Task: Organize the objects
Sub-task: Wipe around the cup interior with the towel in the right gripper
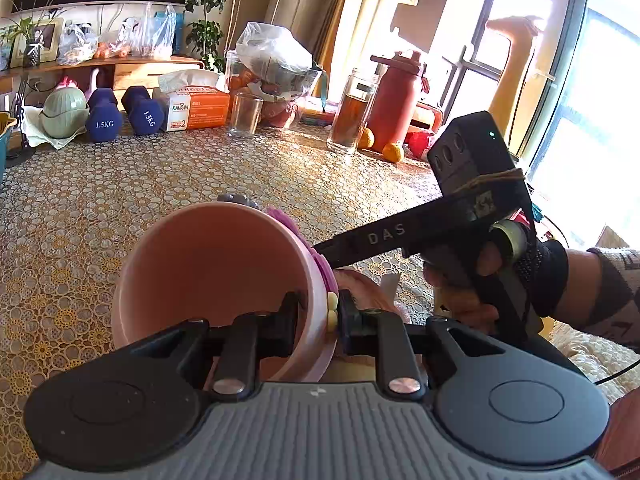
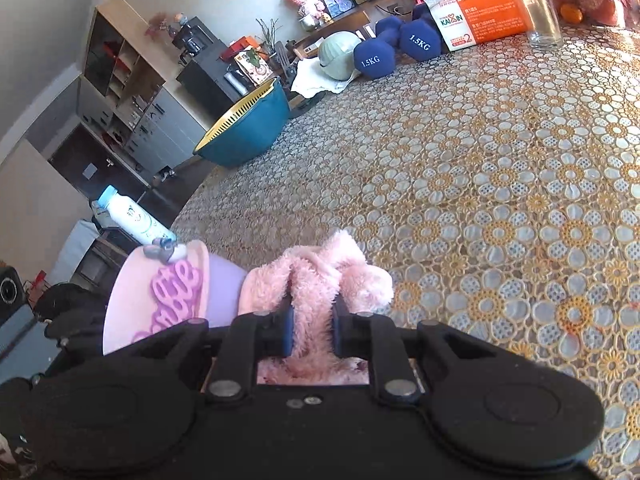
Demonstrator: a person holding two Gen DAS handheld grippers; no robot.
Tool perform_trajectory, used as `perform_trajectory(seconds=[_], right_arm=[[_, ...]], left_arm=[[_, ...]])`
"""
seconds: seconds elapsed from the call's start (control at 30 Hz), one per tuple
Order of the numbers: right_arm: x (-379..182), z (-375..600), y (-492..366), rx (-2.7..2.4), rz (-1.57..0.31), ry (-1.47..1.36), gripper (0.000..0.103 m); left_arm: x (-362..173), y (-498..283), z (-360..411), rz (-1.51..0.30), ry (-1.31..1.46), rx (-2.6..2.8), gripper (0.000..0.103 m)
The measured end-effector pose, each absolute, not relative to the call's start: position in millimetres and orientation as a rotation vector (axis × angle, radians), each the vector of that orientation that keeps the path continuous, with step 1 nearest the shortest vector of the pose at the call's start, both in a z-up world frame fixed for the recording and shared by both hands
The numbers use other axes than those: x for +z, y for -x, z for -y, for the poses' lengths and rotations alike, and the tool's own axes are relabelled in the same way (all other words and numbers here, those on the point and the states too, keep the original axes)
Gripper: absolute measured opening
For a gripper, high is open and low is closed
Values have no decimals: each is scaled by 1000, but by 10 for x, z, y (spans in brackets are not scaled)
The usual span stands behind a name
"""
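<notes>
Cup, pink, tipped on its side above the patterned tablecloth, mouth toward the left wrist camera. Left gripper clamped on the cup's rim: one finger inside the wall, the other outside against the raised purple lettering and small yellow beads. Interior appears empty.

Right gripper closed on a pink fluffy item (plush fabric; exact kind cannot be told), pinching a fold of it between both fingers. The fluffy item sits just beside the cup's outer wall, low over the tablecloth; whether it touches the cloth is not clear. From the left view the right gripper's body reaches in from the right, its tip at the cup's side.

Far edge of table: two blue dumbbells marked 1.5KG, orange tissue box, empty glass, tall jar of brown liquid, red bottle. Teal basin at the table's left edge.
</notes>
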State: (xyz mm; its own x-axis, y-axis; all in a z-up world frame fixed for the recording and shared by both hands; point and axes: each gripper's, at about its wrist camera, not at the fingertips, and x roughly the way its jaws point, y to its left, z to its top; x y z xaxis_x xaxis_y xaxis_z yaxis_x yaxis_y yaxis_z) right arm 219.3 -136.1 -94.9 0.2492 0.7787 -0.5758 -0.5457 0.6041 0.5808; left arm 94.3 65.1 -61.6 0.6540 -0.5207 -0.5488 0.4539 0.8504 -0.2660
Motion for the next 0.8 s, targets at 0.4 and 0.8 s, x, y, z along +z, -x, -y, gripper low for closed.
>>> perform_trajectory(seconds=[0.4,0.8], right_arm=[[-653,1824,-1912,972,-833,-466,17],[-793,1612,-2066,969,-854,-561,18]], left_arm=[[-603,-1009,-711,-681,171,-534,20],[-566,-1105,-795,-686,217,-487,20]])
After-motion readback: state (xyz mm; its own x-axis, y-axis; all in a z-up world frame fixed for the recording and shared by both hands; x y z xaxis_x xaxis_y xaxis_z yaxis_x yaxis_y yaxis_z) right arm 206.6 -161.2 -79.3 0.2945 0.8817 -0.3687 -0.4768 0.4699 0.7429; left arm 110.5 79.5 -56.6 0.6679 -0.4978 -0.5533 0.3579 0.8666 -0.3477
